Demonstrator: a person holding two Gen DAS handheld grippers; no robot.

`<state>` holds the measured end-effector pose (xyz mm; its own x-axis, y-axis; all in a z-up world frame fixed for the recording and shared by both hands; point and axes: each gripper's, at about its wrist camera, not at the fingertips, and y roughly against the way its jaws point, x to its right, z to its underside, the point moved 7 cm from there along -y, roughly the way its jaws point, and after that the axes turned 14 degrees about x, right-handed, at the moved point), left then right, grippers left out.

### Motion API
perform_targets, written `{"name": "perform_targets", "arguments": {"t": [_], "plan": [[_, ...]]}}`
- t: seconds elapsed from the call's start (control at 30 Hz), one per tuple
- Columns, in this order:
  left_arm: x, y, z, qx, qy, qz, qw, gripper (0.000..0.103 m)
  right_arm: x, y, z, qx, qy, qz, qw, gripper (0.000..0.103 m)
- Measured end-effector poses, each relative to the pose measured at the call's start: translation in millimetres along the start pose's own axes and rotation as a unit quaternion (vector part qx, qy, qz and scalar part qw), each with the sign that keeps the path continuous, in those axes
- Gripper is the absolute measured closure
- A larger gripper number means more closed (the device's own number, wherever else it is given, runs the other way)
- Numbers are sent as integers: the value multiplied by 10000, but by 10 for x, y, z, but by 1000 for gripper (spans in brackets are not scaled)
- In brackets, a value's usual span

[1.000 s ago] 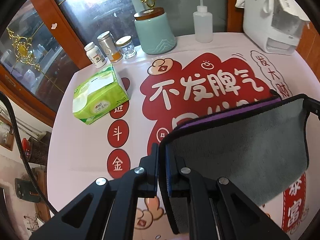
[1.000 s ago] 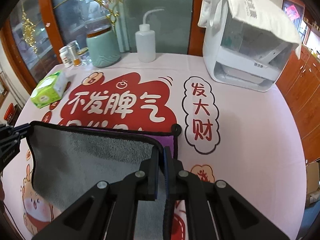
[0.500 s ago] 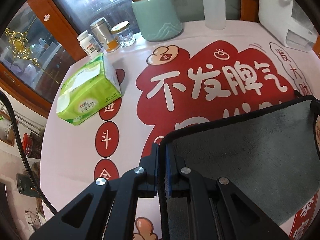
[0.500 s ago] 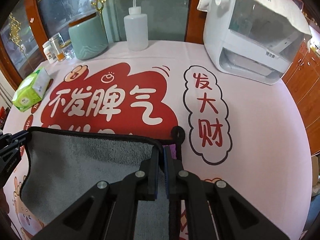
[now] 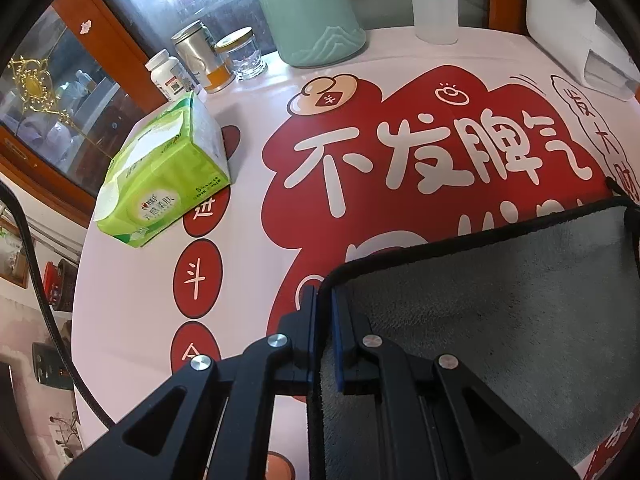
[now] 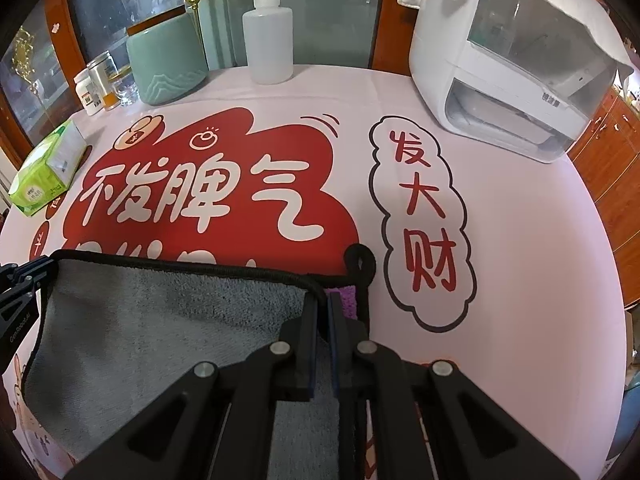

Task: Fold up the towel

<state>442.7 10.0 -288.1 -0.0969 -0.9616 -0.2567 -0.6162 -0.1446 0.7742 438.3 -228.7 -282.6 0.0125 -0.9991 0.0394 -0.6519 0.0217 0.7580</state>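
The left gripper (image 5: 325,300) is clenched on the near-left corner of the towel (image 5: 500,312); the black hem runs up between its two fingers. The right gripper (image 6: 323,300) is likewise clamped on the towel (image 6: 168,320) at its opposite corner, the hem passing between the fingers. In the right wrist view the left gripper (image 6: 24,280) shows at the far left edge, gripping the other end of the same hem.

Position of the towel: grey pile side up, stretched between the two grippers over the near part of the table (image 6: 540,240), its black-trimmed far edge lying across the lower part of the red printed panel on the tablecloth (image 5: 400,128). A purple patch (image 6: 342,298) shows just beyond the right gripper's fingers — whether it is the underside or a lower layer cannot be told. A black hanging loop (image 6: 360,260) sticks out at that corner, resting on the cloth.

Other items, all well apart from the towel:
- green tissue pack (image 5: 160,176), left side of the table
- teal jar (image 5: 312,12) at the back, with a pill bottle (image 5: 168,76), tin (image 5: 200,56) and glass jar (image 5: 240,56) beside it
- squeeze bottle (image 6: 268,36), back centre
- white appliance (image 6: 508,60), back right — partly draped with a cloth.
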Motion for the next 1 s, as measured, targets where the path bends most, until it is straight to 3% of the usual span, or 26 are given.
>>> {"name": "perform_targets", "arguments": {"t": [0.27, 0.33, 0.47, 0.5, 1.0], "plan": [[2, -44, 8, 5, -21, -68, 10000, 93, -41, -50, 23, -68, 180, 64, 9998, 95], [-10, -46, 8, 15, -29, -124, 9999, 85, -48, -49, 20, -70, 193, 46, 9998, 90], [-96, -13, -14, 84, 237, -54, 9997, 33, 6, -4, -9, 14, 22, 96, 10000, 66], [-120, 6, -25, 123, 332, -17, 9994, 30, 25, 13, -18, 51, -30, 117, 9999, 64], [-23, 472, 29, 166, 359, 287, 9988, 30, 51, 535, 62, 70, -101, 38, 9999, 61]]}}
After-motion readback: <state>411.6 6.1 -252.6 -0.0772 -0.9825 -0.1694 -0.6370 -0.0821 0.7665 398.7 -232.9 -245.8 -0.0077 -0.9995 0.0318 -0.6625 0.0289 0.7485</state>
